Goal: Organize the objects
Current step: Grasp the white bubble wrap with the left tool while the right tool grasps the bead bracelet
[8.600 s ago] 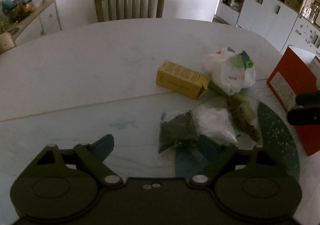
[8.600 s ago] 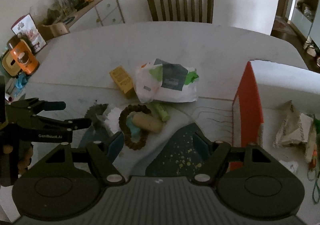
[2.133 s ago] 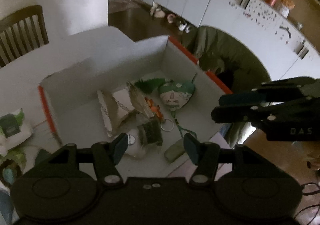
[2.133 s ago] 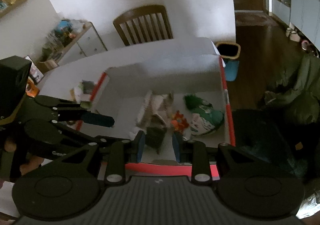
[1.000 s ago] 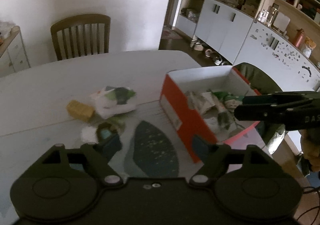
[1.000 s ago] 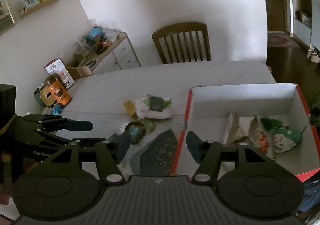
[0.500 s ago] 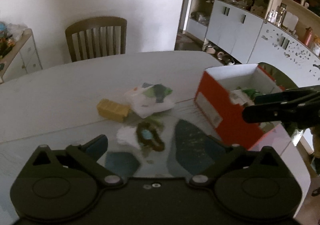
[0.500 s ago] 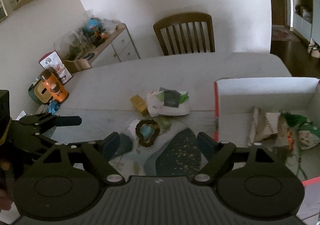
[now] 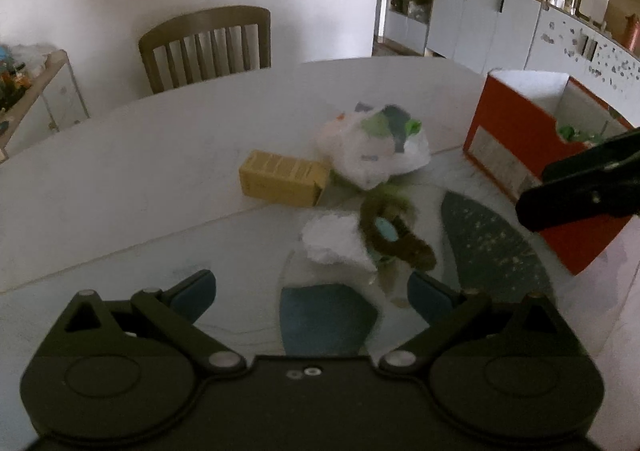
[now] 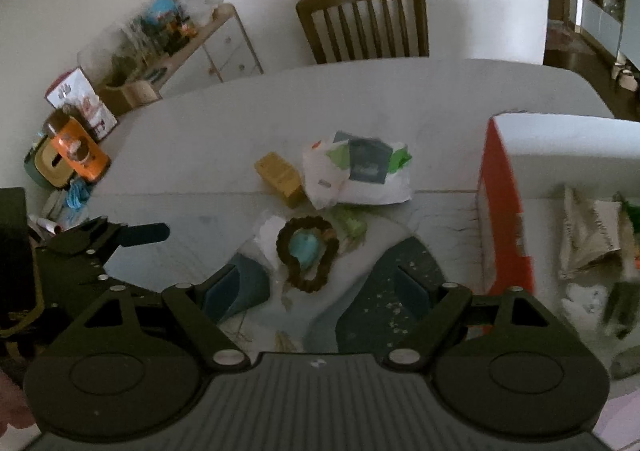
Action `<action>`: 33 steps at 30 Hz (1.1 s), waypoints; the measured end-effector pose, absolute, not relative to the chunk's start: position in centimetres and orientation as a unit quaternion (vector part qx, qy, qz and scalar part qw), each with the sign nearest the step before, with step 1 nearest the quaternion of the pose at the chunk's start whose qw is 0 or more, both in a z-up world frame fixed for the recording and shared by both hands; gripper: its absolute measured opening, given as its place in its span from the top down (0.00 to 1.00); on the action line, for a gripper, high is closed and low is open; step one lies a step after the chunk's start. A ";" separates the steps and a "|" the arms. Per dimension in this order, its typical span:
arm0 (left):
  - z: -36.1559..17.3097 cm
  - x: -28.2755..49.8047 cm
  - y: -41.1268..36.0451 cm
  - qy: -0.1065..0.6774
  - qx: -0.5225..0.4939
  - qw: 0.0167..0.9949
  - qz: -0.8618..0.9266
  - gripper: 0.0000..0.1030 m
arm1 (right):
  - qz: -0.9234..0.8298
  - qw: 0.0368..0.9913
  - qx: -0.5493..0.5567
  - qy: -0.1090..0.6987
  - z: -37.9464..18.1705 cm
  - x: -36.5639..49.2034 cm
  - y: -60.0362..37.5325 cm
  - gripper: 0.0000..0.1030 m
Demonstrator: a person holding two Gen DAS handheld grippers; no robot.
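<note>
Objects partly sorted: several already inside orange box [image 10: 500, 211] at right table [image 10: 400, 99] edge. Remaining mid-table: yellow carton [image 9: 282, 178], plastic bag [image 9: 372, 149], white packet [image 9: 332, 237], brown ring toy [image 10: 306, 251]. Left gripper [image 9: 312, 291] and right gripper [image 10: 324, 283]: fingers spread, empty.

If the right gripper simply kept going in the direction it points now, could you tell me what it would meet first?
Most likely the brown ring toy with the light blue piece inside it, lying on the table straight ahead between the open fingers of the right gripper. Depth is hard to judge in this fisheye view.
</note>
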State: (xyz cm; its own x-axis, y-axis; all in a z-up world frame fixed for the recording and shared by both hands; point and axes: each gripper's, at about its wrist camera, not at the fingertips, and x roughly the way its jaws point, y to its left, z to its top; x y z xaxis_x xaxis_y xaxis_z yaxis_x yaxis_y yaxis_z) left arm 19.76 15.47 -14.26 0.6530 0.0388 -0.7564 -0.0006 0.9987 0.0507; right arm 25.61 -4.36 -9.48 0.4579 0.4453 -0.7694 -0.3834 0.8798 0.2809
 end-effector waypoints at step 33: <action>-17.6 23.9 16.8 0.425 0.004 0.903 -0.061 0.20 | 0.225 0.823 0.061 0.519 -15.4 30.6 1.5 0.64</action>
State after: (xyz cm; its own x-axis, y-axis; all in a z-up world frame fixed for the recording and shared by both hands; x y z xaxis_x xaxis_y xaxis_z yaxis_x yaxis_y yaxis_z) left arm 23.87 16.78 -17.56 0.6312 -0.1067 -0.7683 0.1139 0.9925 -0.0443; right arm 30.56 1.51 -15.36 0.3611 0.4339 -0.8254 -0.3065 0.8912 0.3344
